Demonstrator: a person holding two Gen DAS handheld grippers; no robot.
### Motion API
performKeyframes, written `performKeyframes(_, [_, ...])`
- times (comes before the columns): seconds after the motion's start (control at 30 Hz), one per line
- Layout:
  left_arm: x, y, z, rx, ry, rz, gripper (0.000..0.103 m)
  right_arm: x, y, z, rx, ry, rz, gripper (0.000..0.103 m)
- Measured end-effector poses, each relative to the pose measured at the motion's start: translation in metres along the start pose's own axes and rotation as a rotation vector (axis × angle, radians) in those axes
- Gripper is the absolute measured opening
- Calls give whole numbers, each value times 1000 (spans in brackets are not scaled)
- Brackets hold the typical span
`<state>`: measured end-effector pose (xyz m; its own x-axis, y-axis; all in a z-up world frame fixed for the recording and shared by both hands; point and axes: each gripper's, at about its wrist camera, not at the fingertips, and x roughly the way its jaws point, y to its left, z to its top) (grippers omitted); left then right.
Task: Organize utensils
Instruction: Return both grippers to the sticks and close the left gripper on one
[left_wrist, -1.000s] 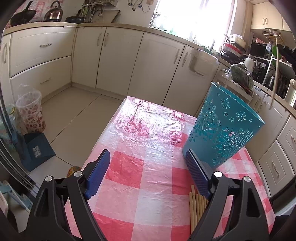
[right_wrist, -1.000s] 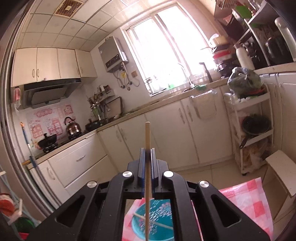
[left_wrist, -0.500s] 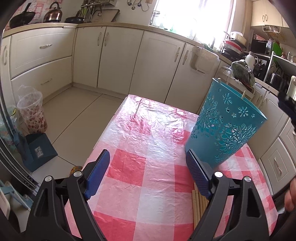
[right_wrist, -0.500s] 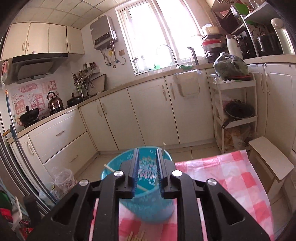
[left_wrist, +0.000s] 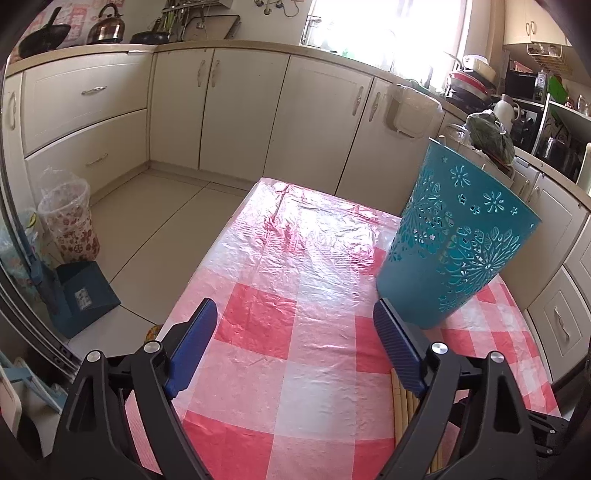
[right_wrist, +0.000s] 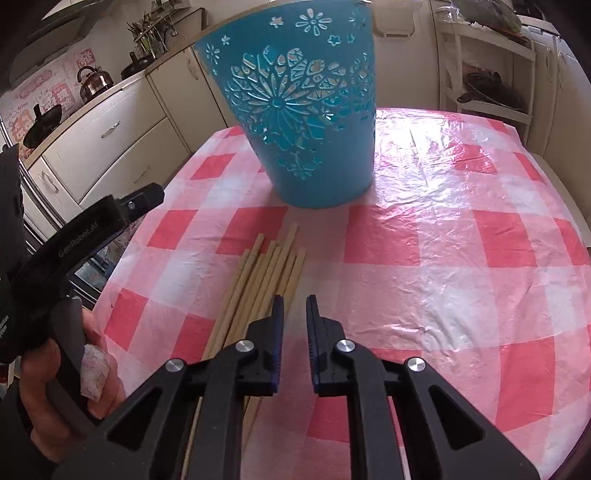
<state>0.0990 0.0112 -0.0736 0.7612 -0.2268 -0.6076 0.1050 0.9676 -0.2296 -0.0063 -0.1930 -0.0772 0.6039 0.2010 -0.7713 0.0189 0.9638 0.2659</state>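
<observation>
A teal cut-out basket (right_wrist: 303, 110) stands upright on the pink checked tablecloth (right_wrist: 443, 240); it also shows in the left wrist view (left_wrist: 454, 240) at the right. Several wooden chopsticks (right_wrist: 264, 275) lie side by side in front of the basket; their ends show in the left wrist view (left_wrist: 402, 398). My right gripper (right_wrist: 295, 306) is slightly open and empty, just above the near right side of the chopsticks. My left gripper (left_wrist: 295, 325) is wide open and empty over the table, left of the basket; its body shows in the right wrist view (right_wrist: 92, 229).
The table edges fall off to the floor at left (left_wrist: 207, 258) and far side. Kitchen cabinets (left_wrist: 240, 110) ring the room. A small bin (left_wrist: 70, 218) and a blue dustpan (left_wrist: 81, 295) stand on the floor at left. A white rack (right_wrist: 487, 74) stands behind the table.
My right gripper let go of a chopstick over the basket, then dropped down to the chopsticks on the table. The left gripper stayed open and barely moved.
</observation>
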Motion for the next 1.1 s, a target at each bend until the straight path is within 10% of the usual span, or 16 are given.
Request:
performKeyframes(0.47, [3, -1, 0, 5, 19, -8, 84, 9, 10, -1, -91, 32, -70, 8])
performKeyframes(0.67, [6, -26, -11, 148, 214, -36, 84, -5, -21, -5, -132, 47, -98, 8])
performKeyframes(1.1, [15, -65, -47, 303, 340, 73, 84, -17, -52, -9, -34, 25, 4, 8])
